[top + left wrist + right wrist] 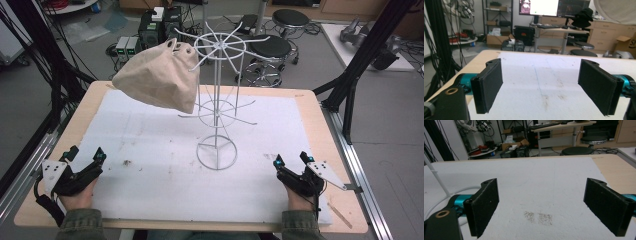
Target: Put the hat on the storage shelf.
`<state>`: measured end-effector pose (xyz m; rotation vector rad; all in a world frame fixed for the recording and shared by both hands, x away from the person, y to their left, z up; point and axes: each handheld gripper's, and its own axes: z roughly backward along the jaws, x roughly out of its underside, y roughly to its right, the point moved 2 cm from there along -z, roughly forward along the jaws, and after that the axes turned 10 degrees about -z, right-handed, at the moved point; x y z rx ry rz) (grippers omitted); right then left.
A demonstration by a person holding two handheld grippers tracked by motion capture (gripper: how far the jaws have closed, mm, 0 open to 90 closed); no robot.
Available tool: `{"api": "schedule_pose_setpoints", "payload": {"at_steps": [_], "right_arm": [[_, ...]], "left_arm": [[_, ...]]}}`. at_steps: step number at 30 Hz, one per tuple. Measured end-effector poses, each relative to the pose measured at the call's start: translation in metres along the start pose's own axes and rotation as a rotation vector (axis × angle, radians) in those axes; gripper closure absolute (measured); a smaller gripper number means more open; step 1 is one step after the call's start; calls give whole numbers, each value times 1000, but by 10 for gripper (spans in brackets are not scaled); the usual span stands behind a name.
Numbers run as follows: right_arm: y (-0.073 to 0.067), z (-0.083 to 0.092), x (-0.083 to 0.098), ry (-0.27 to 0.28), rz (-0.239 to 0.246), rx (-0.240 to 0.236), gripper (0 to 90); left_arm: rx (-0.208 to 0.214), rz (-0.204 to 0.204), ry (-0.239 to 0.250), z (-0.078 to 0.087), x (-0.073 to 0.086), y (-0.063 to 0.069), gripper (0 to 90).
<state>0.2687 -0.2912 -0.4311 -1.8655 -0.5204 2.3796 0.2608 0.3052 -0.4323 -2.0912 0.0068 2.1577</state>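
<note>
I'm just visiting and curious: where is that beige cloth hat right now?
In the high view the beige hat hangs on an upper left hook of the white wire rack, above the far left of the white mat.

The high view is looking forward and down from above the person's side, taking in the whole worktop (320, 107) and its white mat (150, 145). Each gripper view is sitting low and close over that mat (544, 75), facing across the worktop toward the room's far desks. The right gripper view is sharing the wire rack's base ring (439, 200) with the high view (216, 155).
</note>
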Motion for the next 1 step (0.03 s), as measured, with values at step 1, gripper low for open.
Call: {"api": "schedule_pose_setpoints", "payload": {"at_steps": [1], "right_arm": [[0,0,0,0,-1,1,120]], "left_arm": [[2,-5,-2,0,0,1,200]]}}
